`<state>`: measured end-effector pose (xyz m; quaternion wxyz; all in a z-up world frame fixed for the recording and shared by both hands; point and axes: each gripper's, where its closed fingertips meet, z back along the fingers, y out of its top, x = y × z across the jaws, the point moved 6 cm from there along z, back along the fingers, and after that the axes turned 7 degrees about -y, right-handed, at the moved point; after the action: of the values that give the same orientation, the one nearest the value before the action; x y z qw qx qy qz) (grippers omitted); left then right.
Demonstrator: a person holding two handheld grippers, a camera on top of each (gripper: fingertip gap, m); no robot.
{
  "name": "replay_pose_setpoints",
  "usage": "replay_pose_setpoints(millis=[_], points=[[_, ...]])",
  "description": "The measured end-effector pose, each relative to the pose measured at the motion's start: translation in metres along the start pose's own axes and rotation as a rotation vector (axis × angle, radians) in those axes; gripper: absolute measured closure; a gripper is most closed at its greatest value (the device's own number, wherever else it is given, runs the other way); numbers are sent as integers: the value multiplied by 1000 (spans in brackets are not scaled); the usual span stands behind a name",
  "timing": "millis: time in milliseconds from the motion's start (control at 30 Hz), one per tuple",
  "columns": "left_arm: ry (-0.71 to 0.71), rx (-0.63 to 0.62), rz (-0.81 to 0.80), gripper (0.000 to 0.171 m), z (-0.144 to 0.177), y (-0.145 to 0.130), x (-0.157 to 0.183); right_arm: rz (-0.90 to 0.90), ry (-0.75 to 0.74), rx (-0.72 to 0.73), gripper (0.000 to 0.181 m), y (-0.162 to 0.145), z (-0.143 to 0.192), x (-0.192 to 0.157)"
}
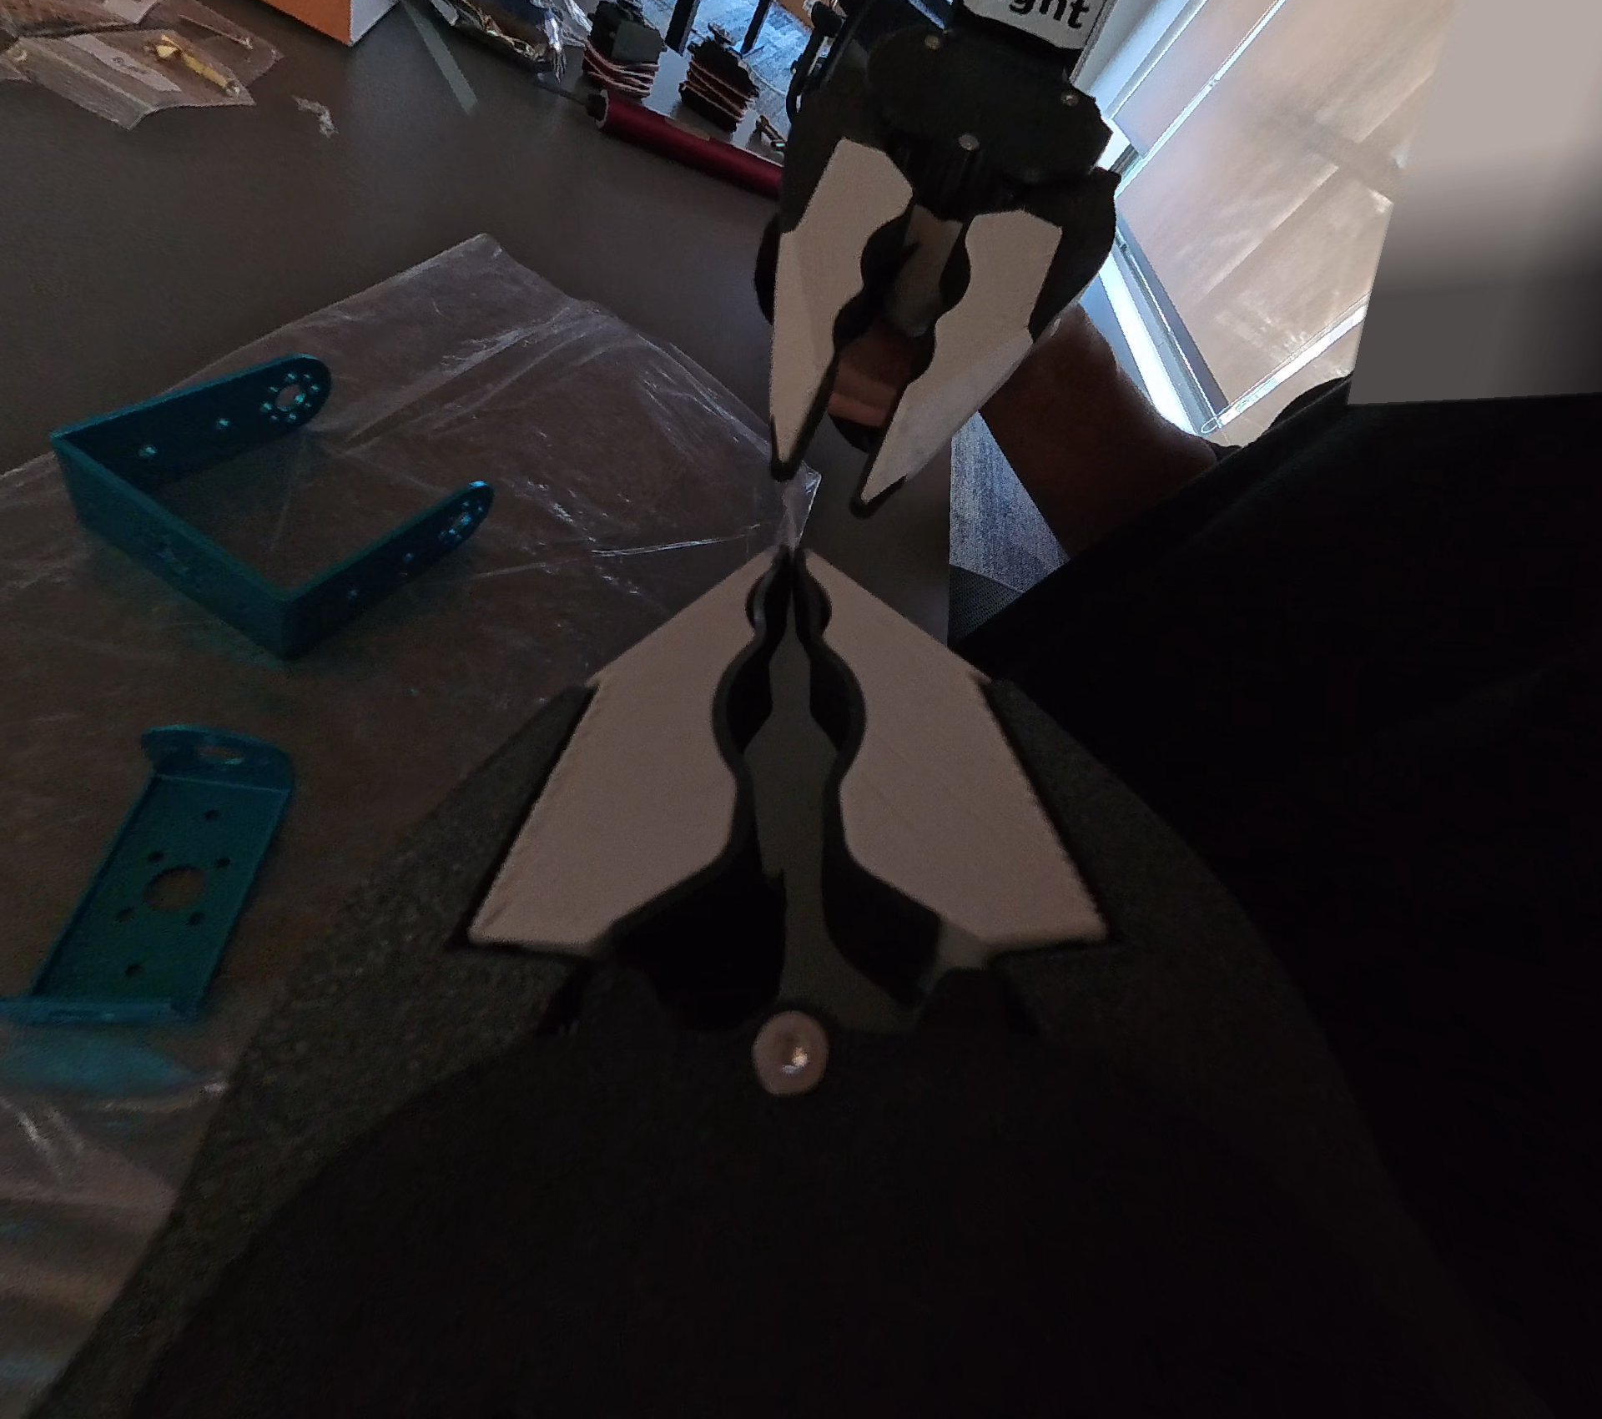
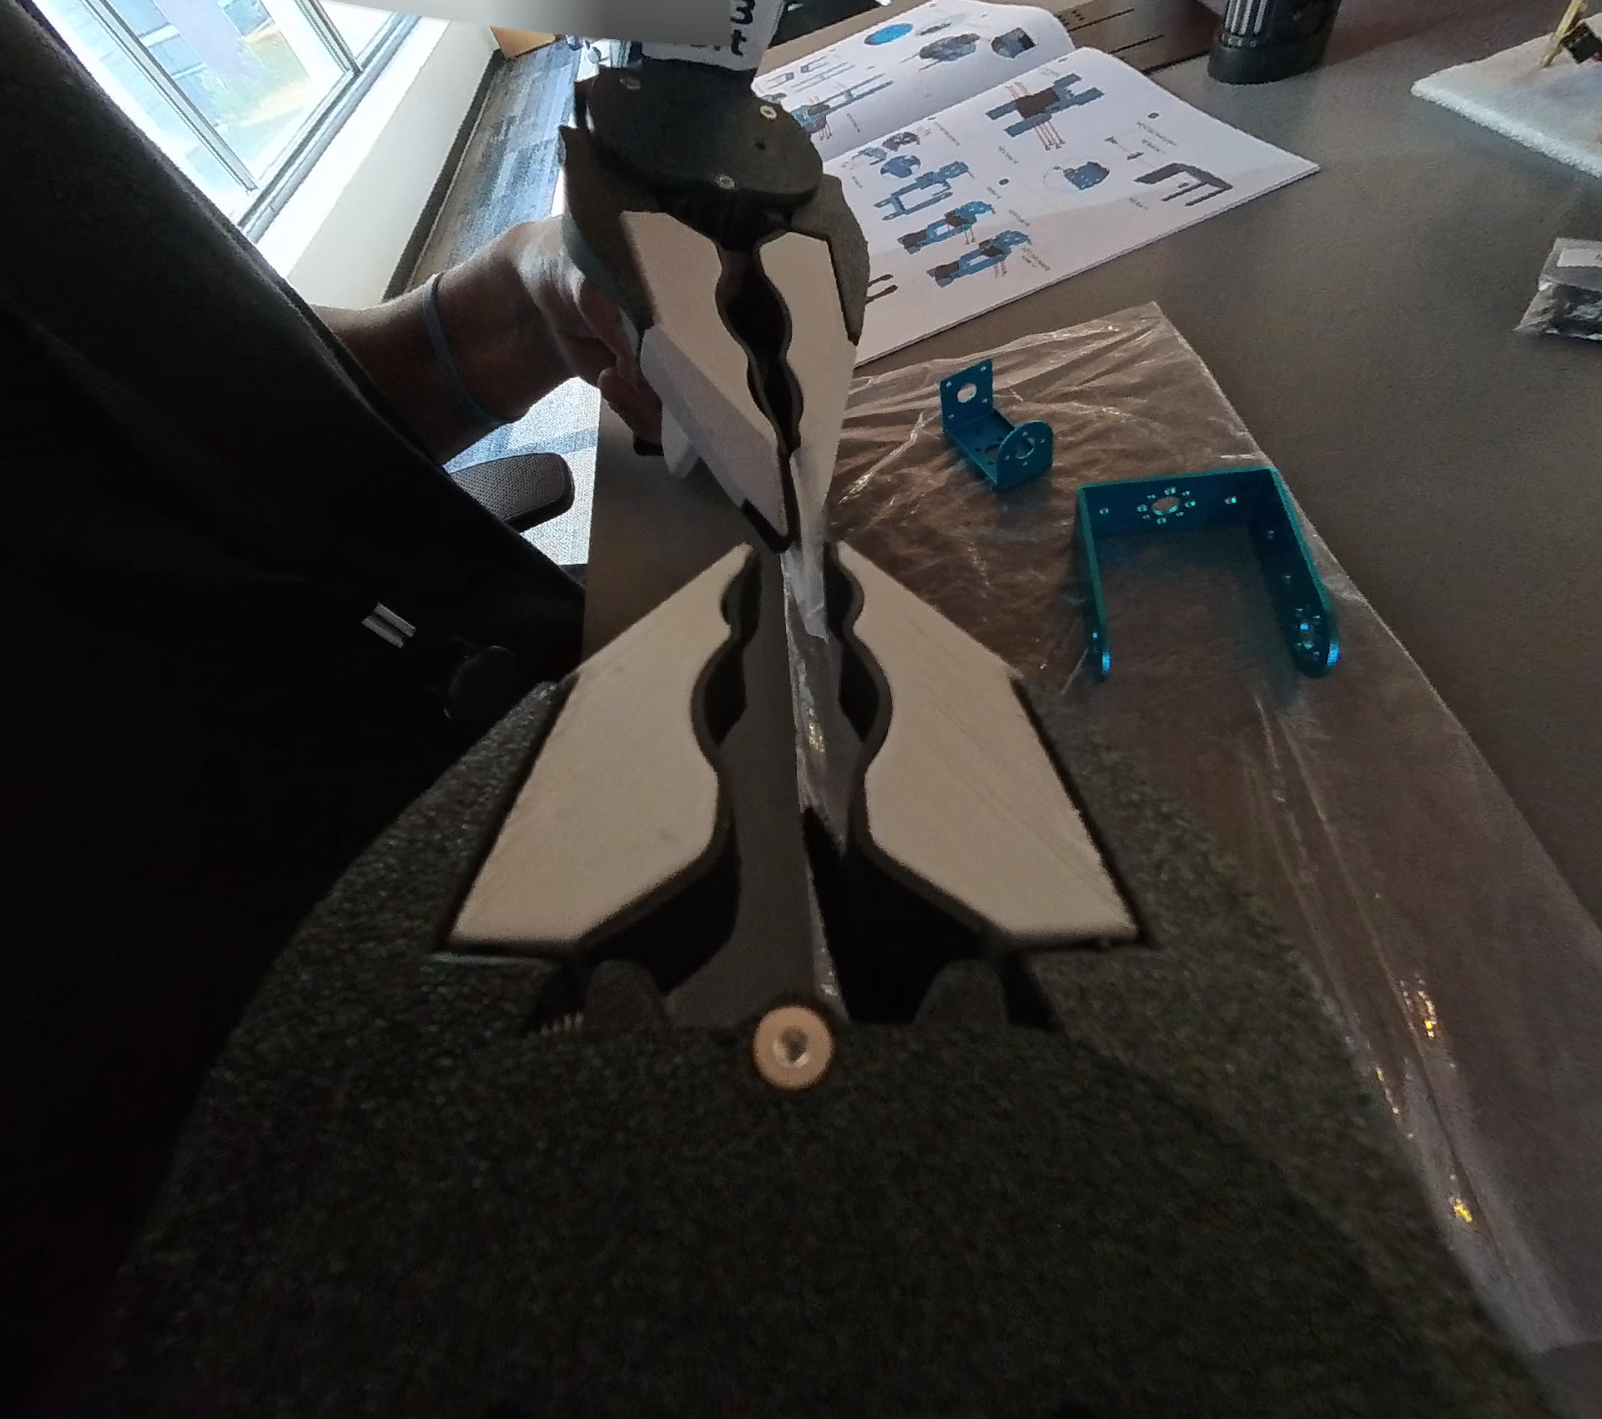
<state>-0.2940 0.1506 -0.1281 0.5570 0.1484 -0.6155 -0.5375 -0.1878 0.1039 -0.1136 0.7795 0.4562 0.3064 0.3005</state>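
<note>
We take the clear plastic bag (image 1: pixel 485 441) as landmark: thin, creased, glossy film lying flat on the grey matte table (image 1: pixel 217 181), one corner drawn up off the surface at the table's near edge.

Left of the raised corner, on the film, sits the large U-shaped bracket (image 1: pixel 260 511), teal anodised metal with drilled rounded ears, lying on its side. Nearer the left gripper's camera lies the small teal bracket (image 1: pixel 165 866), a flat perforated plate with bent ends. Both lie well apart from the grippers, with bare film between.

At the raised corner, the left gripper (image 1: pixel 791 570), with white faces, black wavy inner edges and a pebbled black body, is closed with tips together on the bag's corner. The right gripper (image 2: pixel 797 563) stands slightly parted, and a twisted strip of film runs between its fingers; we cannot tell whether they press on it.

Right of the bag, in the right wrist view, an open illustrated booklet (image 2: pixel 1040 164) lies flat on the table.
</note>
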Motion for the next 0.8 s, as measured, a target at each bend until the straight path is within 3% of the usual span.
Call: replay_pose_setpoints(millis=[433, 667, 733, 800], points=[[-4, 1, 11, 171, -2, 1, 1, 119, -100, -21, 181, 0, -2, 1], [20, 27, 40, 170, -2, 3, -2, 476, -301, -59, 181, 7, -5, -6], [9, 33, 54, 152, 0, 3, -3, 598, -343, -66, 181, 7, -6, -11], [-6, 57, 79, 147, 6, 6, -4, 692, -365, -59, 181, 8, -7, -15]])
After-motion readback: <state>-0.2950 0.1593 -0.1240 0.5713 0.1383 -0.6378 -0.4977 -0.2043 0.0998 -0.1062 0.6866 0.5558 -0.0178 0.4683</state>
